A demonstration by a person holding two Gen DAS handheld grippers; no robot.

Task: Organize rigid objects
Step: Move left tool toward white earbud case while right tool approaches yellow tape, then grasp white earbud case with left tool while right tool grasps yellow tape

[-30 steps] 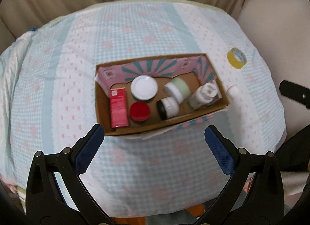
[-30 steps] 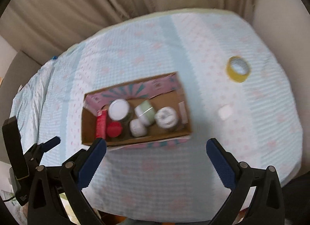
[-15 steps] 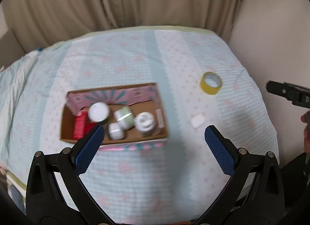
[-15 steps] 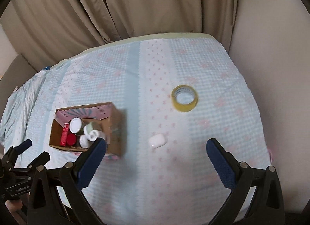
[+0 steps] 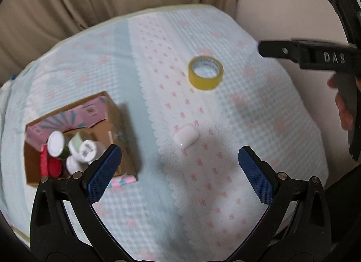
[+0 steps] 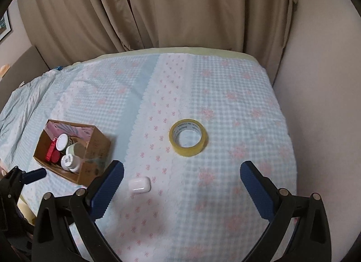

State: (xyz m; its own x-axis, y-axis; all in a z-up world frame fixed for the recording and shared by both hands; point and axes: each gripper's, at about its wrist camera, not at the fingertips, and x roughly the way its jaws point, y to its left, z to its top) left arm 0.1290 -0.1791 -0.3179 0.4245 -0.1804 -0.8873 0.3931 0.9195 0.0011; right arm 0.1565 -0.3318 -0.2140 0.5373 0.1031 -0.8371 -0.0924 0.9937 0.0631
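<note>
left gripper [image 5: 179,163]: jaws wide apart, empty | right gripper [image 6: 181,179]: jaws wide apart, empty

you're in a home bedroom: a bed [image 6: 225,104] spread with a pastel blue-and-pink checked quilt [image 6: 108,95], long beige curtains [image 6: 158,9] hanging behind it, and a plain cream wall [image 6: 320,95] right beside the mattress.

a: here's the bed [image 6: 225,86], covered in a pale blue checked spread with pink bows and a white scalloped stripe down the middle.

b: and on it, a cardboard box [image 6: 92,158] at the left with jars inside. a yellow tape roll [image 6: 188,137] lies flat, well apart to the right.

a: nearer in, a small white case [image 6: 139,184] lies on that stripe, between box and roll.
</note>
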